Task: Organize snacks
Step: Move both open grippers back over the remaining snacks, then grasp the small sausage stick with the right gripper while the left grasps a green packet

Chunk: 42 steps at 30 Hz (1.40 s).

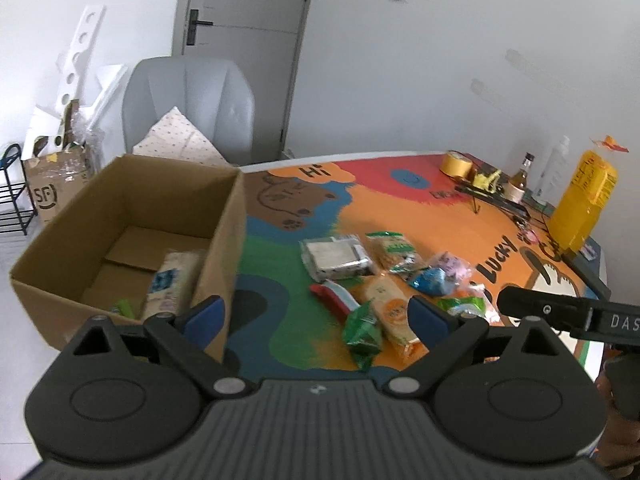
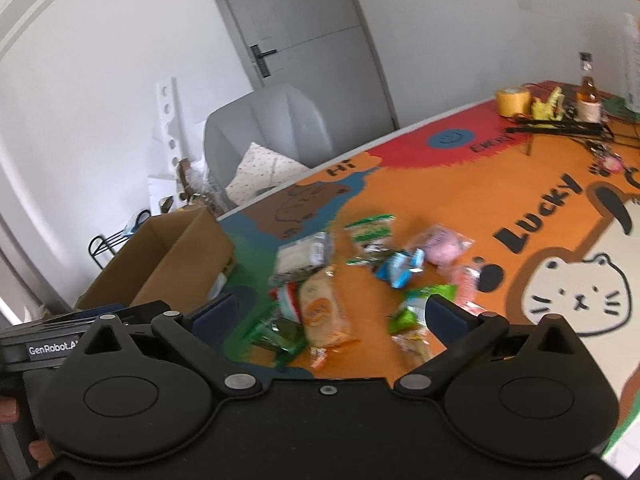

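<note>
Both hand-held grippers, left (image 1: 316, 316) and right (image 2: 328, 314), gape wide and empty; that orange snack packet (image 2: 324, 312) looks light, crinkly, crushable, so pinch its midsection gently.

White walls, grey door (image 1: 244, 4), grey chair (image 1: 188, 92), pale floor, colourful cartoon tabletop (image 2: 460, 200).

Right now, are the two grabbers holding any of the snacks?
No. The left gripper and the right gripper are both open and empty. The snacks lie loose on the table.
</note>
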Tool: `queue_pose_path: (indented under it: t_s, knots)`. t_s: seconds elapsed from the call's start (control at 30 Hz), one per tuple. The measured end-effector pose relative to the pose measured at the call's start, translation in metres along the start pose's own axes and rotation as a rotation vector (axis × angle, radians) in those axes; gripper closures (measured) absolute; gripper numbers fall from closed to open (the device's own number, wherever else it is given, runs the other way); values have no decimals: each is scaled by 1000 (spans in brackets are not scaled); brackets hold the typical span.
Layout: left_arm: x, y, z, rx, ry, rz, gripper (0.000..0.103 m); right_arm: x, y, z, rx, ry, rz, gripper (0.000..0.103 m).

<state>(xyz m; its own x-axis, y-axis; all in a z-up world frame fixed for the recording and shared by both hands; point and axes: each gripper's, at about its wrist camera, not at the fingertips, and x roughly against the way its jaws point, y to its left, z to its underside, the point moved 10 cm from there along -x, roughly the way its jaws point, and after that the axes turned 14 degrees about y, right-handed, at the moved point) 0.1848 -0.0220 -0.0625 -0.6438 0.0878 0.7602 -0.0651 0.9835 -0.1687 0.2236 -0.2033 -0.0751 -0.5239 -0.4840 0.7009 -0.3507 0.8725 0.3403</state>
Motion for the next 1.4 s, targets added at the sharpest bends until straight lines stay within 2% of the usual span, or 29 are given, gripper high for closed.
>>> queue_pose_path:
  t_s: [0.33,0.7,0.8,0.97,1.3,1.4]
  knots:
    - [-24,-26,3,-25,39,46,6,0,-36,10,-40,-3,30,2]
    - [-57,-35,6,-15,70,63,9,-21,-62,23,-90,45,10,24]
    - [-67,-36,7,-17,83,66,16,-29,-66,26,-100,61,6,28]
    - [-88,-34,9,-5,119,70,36,-43,-72,29,-103,89,19,33]
    - [-112,-30,13,8,158,74,52,-59,-66,33,-49,121,55,40]
    - [-116,-29,15,23,165,84,64,-63,-59,33,-8,126,77,41]
